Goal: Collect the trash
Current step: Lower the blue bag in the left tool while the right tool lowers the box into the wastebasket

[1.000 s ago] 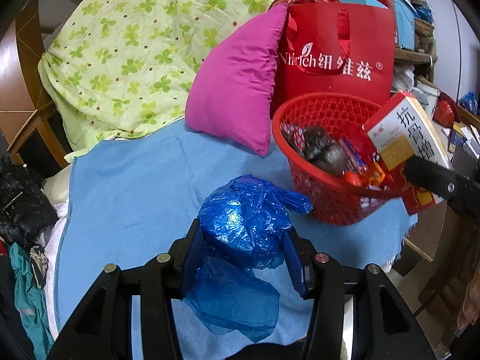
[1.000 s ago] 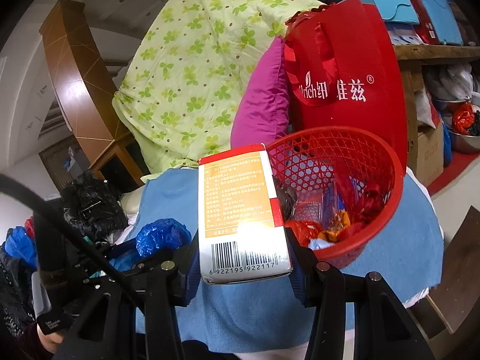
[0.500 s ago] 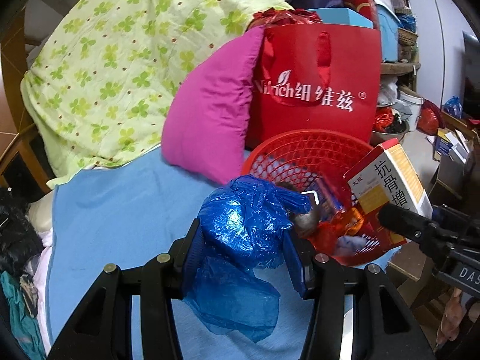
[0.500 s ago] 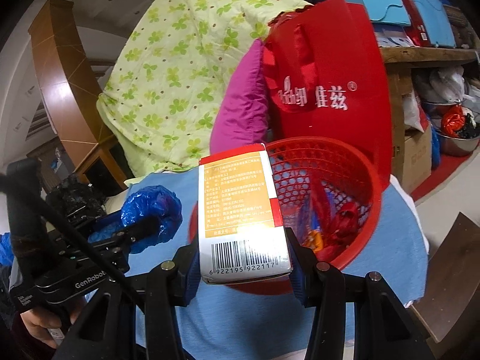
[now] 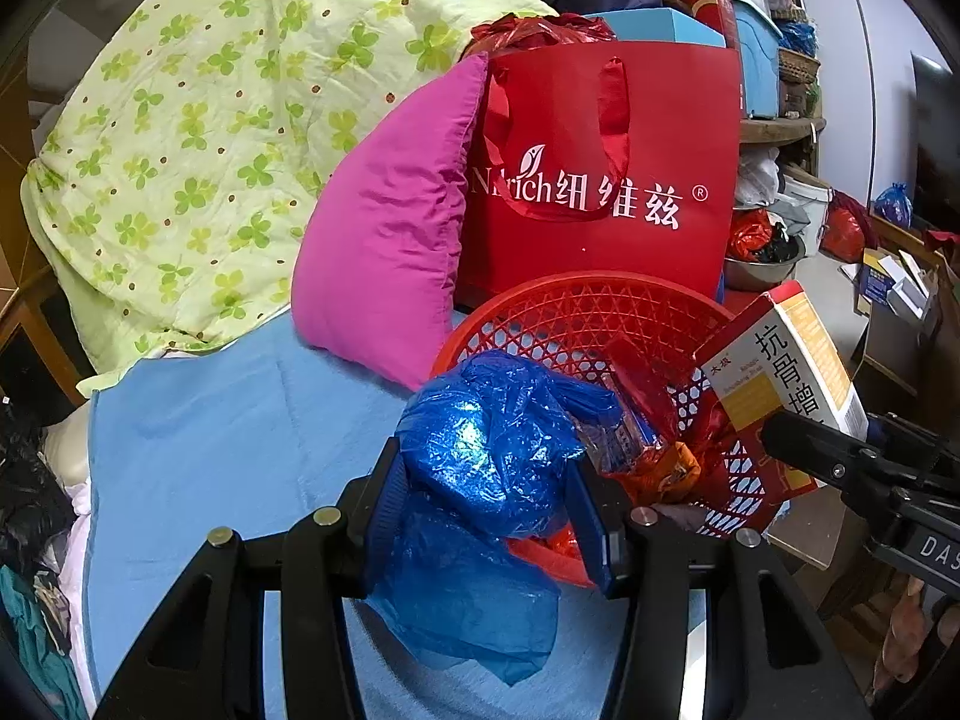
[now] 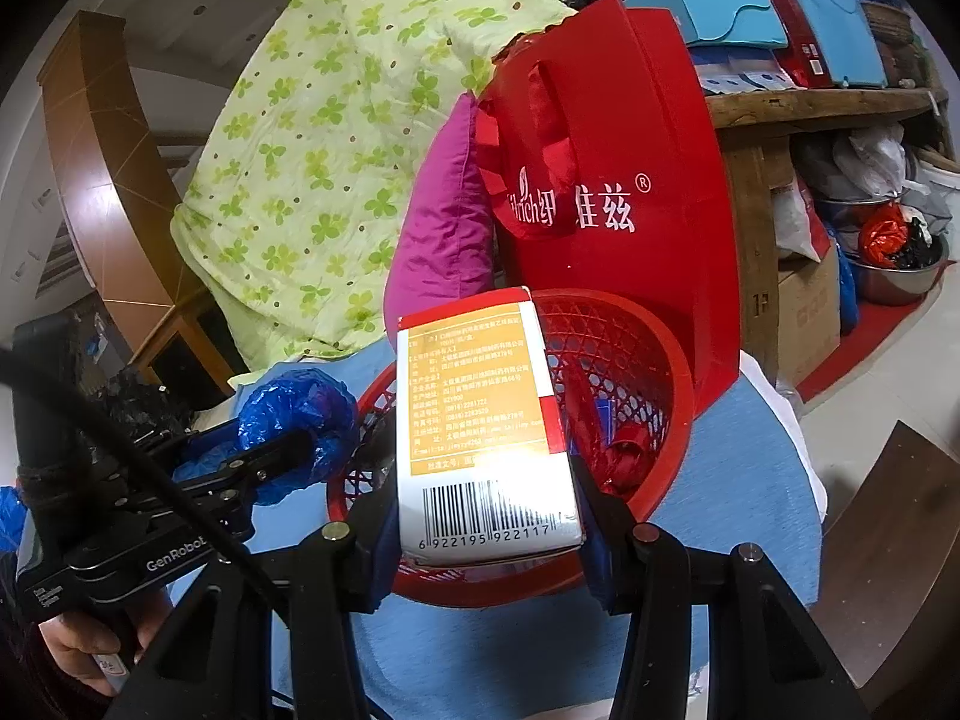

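A crumpled blue plastic bag (image 5: 489, 450) is clamped in the left tool (image 5: 487, 501), and a medicine box (image 6: 483, 432) in the right tool (image 6: 486, 531), both at centre frame by the red basket (image 5: 576, 312).

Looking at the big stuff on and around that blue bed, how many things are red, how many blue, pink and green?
Red: 2, the basket and the tote bag.
Blue: 2, the crumpled plastic bag and the sheet.
Pink: 1, the pillow.
Green: 1, the clover quilt.
Total: 6.
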Available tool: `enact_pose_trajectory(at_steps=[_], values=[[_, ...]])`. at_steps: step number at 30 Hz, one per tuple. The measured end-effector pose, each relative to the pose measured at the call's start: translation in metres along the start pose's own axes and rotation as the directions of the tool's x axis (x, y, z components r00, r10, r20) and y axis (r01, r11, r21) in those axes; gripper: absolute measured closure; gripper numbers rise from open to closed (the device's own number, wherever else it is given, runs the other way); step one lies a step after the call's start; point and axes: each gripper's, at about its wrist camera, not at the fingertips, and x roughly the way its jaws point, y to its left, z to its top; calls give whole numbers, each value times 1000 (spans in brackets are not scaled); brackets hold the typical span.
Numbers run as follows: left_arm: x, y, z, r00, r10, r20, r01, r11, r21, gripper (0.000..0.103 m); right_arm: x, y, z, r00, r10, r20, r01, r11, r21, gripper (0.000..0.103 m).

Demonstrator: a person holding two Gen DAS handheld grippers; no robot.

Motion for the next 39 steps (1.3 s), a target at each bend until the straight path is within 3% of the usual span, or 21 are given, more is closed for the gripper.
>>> enact_pose_trajectory(at_steps=[25,39], values=[[30,3,3,998,-47,-33,46,998,-31,50,17,1,0,1000,-16,-26,17,1000,5,51],[46,21,11,978,-210,9,210,972,-104,50,26,4,2,999,-35,-37,35,999,1,51]])
